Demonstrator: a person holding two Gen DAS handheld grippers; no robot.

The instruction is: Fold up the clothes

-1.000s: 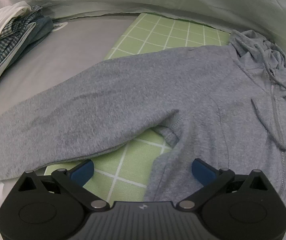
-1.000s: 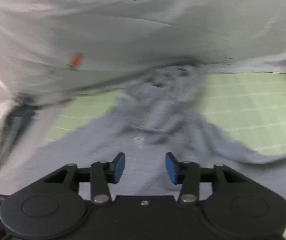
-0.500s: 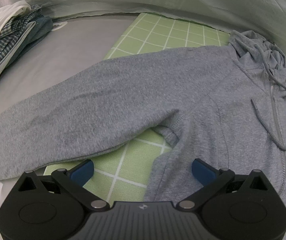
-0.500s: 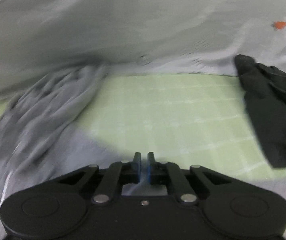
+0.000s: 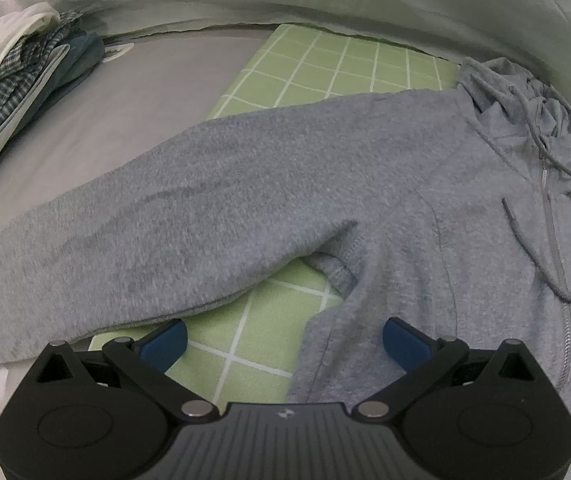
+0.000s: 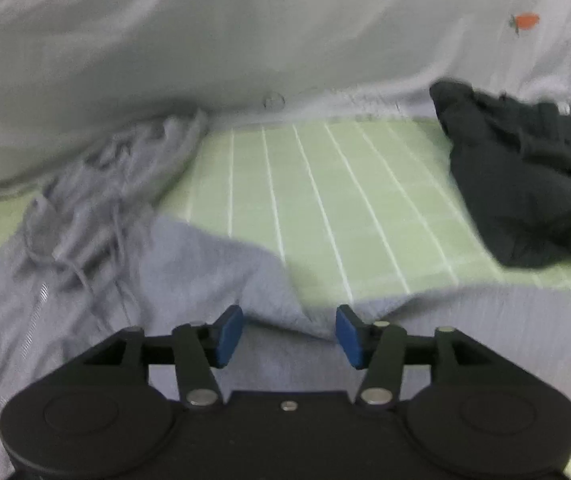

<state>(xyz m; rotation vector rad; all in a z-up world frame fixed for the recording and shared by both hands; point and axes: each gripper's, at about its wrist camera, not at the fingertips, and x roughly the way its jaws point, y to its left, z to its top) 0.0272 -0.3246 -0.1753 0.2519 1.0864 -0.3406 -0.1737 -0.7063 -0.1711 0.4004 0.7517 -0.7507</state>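
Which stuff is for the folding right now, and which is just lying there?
For the job:
- grey hoodie, spread flat
- left gripper, jaws open
- right gripper, jaws opening over the hoodie

Just lying about:
- stack of folded clothes
- black garment, crumpled
- green checked mat

The right gripper (image 6: 288,330), jaws opening, hovers over the grey hoodie (image 6: 189,264) on the green checked mat (image 6: 325,184); a black garment (image 6: 525,184) lies right of the hoodie.
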